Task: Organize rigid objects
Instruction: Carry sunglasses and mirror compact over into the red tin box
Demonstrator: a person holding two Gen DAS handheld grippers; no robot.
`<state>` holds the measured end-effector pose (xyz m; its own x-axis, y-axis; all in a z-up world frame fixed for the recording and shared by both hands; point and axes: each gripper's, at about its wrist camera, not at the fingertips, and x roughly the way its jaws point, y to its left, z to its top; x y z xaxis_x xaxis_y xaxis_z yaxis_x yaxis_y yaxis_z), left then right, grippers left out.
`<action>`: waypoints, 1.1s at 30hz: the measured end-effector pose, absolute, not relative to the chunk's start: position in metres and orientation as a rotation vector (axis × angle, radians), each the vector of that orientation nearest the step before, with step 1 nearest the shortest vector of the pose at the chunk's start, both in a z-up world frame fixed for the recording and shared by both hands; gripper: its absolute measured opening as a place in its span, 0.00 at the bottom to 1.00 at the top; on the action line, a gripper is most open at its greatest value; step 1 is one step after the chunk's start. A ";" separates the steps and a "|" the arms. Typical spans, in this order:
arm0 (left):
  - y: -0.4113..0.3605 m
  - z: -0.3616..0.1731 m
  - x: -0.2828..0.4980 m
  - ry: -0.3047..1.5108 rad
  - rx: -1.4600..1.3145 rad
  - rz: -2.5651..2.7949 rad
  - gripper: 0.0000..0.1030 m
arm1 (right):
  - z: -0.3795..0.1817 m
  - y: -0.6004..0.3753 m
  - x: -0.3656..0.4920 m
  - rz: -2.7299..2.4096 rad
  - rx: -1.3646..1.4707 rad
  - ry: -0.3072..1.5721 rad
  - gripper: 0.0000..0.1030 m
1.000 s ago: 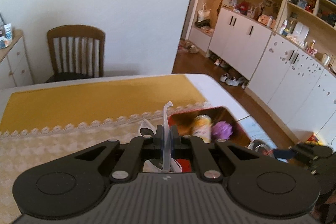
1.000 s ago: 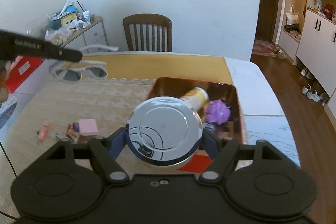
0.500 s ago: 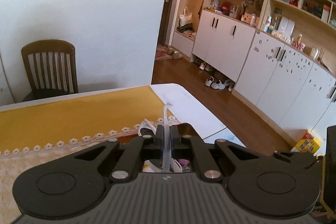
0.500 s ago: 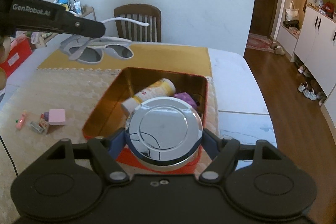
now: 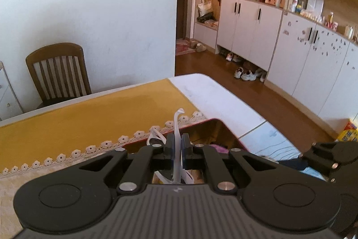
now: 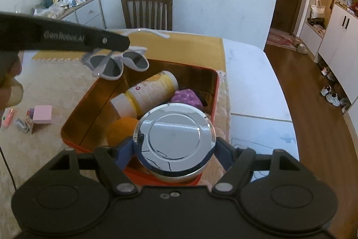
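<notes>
White sunglasses [image 6: 116,64] dangle by one arm pinched in my left gripper [image 5: 177,147] over the red tin [image 6: 214,91], chrome disc [image 6: 174,133] clamped between my right gripper's [image 6: 174,149] wide jaws just above the near rim, so I risk snagging the rim or colliding grippers.

right gripper [image 6: 174,145]: jaws clamped on chrome round cap [image 6: 174,136], held over near edge of red tin [image 6: 212,82]
in tin, just ahead of cap: yellow bottle [image 6: 147,91], purple grape toy [image 6: 186,99], orange ball [image 6: 119,129]
left gripper [image 6: 120,43]: up-left, gripping white sunglasses [image 6: 116,62] above tin's far-left corner
far left on cloth: pink block [image 6: 42,113], small bits
ahead: wooden chair [image 6: 146,9]
</notes>
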<state>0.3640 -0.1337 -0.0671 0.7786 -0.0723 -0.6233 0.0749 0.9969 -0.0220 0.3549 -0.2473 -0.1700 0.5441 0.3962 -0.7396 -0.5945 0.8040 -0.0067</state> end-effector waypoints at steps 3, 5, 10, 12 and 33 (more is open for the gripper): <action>-0.131 -0.075 0.367 0.689 0.005 -0.066 0.06 | -0.172 -0.244 0.359 0.602 -0.295 0.791 0.73; -0.131 -0.078 0.367 0.697 0.004 -0.061 0.06 | -0.173 -0.242 0.362 0.607 -0.304 0.785 0.73; -0.123 -0.088 0.369 0.733 -0.018 -0.033 0.06 | -0.176 -0.231 0.369 0.623 -0.350 0.761 0.73; -0.119 -0.093 0.369 0.752 -0.038 -0.025 0.06 | -0.177 -0.227 0.371 0.626 -0.372 0.751 0.73; -0.121 -0.112 0.371 0.888 -0.062 0.001 0.10 | -0.176 -0.228 0.371 0.630 -0.387 0.741 0.77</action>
